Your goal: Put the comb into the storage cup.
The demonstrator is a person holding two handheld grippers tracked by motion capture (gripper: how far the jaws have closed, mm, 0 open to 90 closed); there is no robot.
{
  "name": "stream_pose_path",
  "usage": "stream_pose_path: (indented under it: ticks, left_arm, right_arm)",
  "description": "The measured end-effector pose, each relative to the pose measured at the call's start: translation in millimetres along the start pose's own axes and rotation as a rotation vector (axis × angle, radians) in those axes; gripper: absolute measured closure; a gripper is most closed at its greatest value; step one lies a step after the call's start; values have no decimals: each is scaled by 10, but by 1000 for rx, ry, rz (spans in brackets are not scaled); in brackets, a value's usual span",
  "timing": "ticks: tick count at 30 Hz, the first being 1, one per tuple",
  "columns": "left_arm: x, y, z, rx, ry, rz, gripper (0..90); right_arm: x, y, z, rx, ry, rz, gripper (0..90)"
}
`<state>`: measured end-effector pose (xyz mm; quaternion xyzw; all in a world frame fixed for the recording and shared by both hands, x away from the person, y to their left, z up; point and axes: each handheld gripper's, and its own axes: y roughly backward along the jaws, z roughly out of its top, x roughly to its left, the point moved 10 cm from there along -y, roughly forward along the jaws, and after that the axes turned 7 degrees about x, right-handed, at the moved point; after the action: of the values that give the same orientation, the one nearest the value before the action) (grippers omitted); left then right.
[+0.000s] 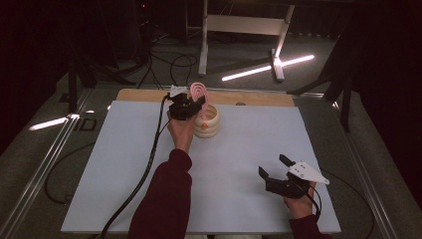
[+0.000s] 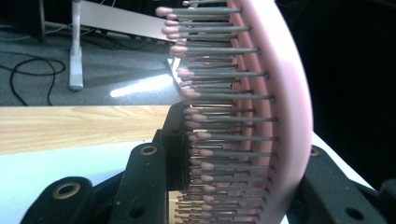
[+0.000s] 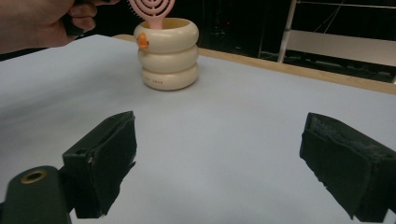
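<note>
A pink hairbrush (image 1: 199, 91) with several grey bristles (image 2: 224, 116) stands upright, and my left gripper (image 1: 191, 103) is shut on it. In the right gripper view the brush's handle (image 3: 150, 11) dips into the mouth of a cream ringed cup (image 3: 168, 56) with an orange spot on its side. The cup (image 1: 209, 122) sits on the white mat near the table's far edge, just right of my left hand. My right gripper (image 1: 273, 166) rests near the front right of the mat, its jaws wide open (image 3: 219, 158) with nothing between them.
The white mat (image 1: 234, 149) covers most of the table, and a wooden strip (image 1: 259, 98) shows along its far edge. A black cable (image 1: 149, 159) trails from the left gripper toward the front. Beyond the table are a white stand (image 1: 204, 45) and floor cables.
</note>
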<state>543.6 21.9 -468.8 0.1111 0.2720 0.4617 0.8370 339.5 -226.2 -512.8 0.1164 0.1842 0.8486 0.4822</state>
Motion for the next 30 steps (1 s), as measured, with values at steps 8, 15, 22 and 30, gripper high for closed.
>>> stream_pose_path:
  ticks: [8,15,22,30]
  left_arm:
    - [84,35,-12,6,7,8,630]
    - [113,37,-11,17,-6,31,577]
    - [184,48,-20,36,5,44,534]
    - [206,51,-47,57,-19,77,422]
  right_arm:
    - [10,-10,0,1,7,-1,108]
    - [6,-6,3,-1,8,-2,108]
    - [10,-8,2,0,7,-1,108]
    - [19,-12,3,-1,6,3,108]
